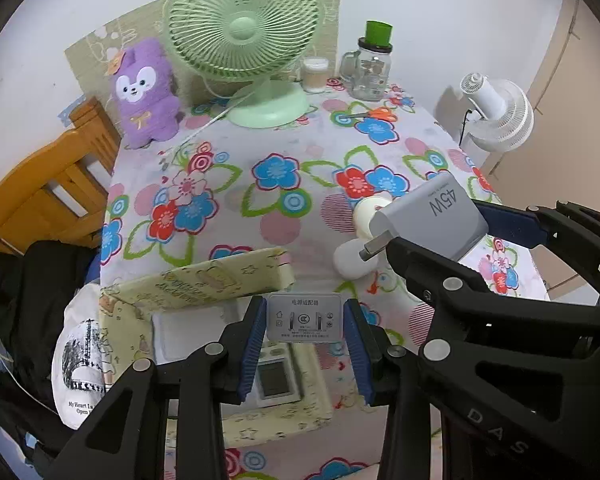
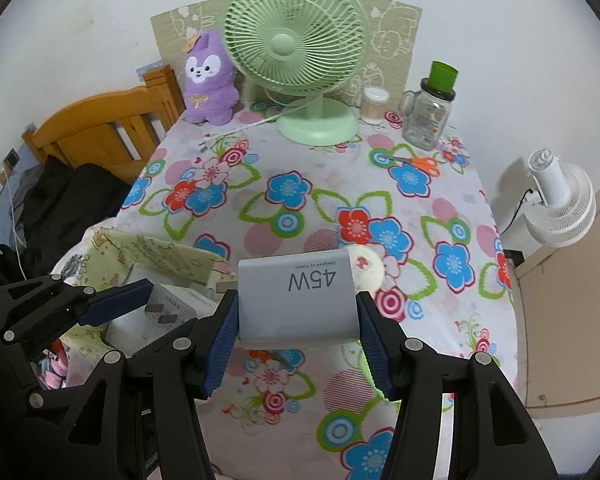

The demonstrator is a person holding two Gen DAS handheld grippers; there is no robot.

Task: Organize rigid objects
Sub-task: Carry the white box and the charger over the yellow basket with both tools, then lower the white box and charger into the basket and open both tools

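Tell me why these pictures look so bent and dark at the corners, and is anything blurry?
Left wrist view: fisheye lens bows the flowered table and blackens the corners; the small charger in the left gripper reads sharp. Right wrist view: same bulging and dark rim; even, soft light; the 45W charger is crisp, and the green fan looks clear.
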